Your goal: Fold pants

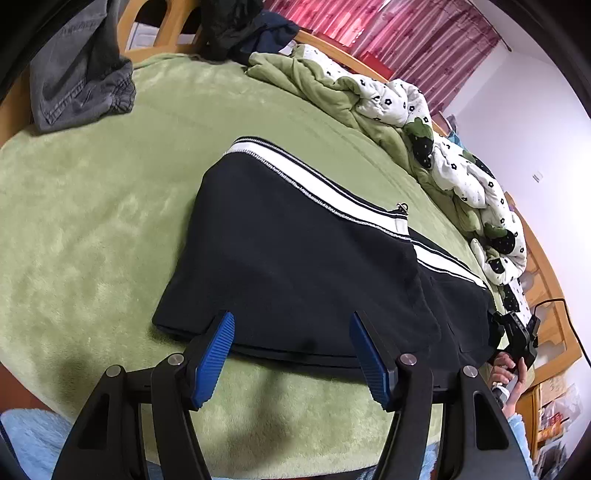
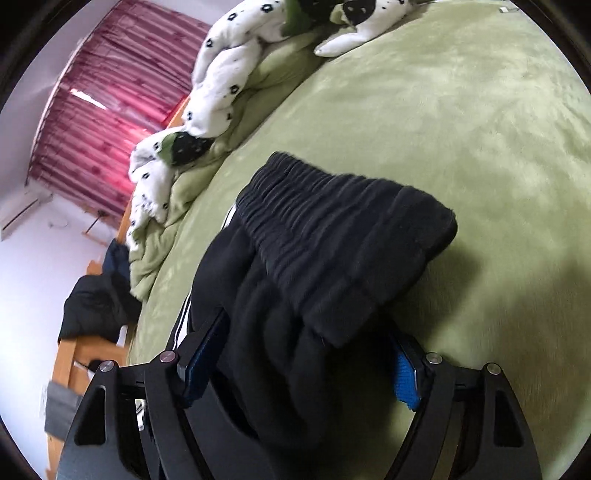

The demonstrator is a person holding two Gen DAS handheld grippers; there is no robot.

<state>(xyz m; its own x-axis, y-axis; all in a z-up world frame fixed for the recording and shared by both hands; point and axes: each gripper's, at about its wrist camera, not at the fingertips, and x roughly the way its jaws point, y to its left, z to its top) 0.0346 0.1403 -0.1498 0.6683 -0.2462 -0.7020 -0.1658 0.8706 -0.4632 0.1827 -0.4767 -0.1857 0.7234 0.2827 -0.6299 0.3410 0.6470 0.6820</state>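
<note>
Black pants (image 1: 295, 258) with white side stripes lie partly folded on a green blanket (image 1: 92, 221). My left gripper (image 1: 291, 321) is open, its blue pads just at the near edge of the folded cloth, holding nothing. In the right wrist view the elastic waistband (image 2: 343, 236) is bunched and lifted off the bed, and the black cloth runs down between the fingers of my right gripper (image 2: 306, 354), which closes on it. The right gripper also shows at the far right of the left wrist view (image 1: 517, 332), at the pants' waist end.
A crumpled green and white flowered quilt (image 1: 406, 122) lies along the far side of the bed. Grey pants (image 1: 81, 81) and dark clothes (image 1: 243, 29) lie near the wooden headboard. Red curtains (image 2: 99, 122) hang behind. Wooden furniture (image 1: 546, 332) stands right of the bed.
</note>
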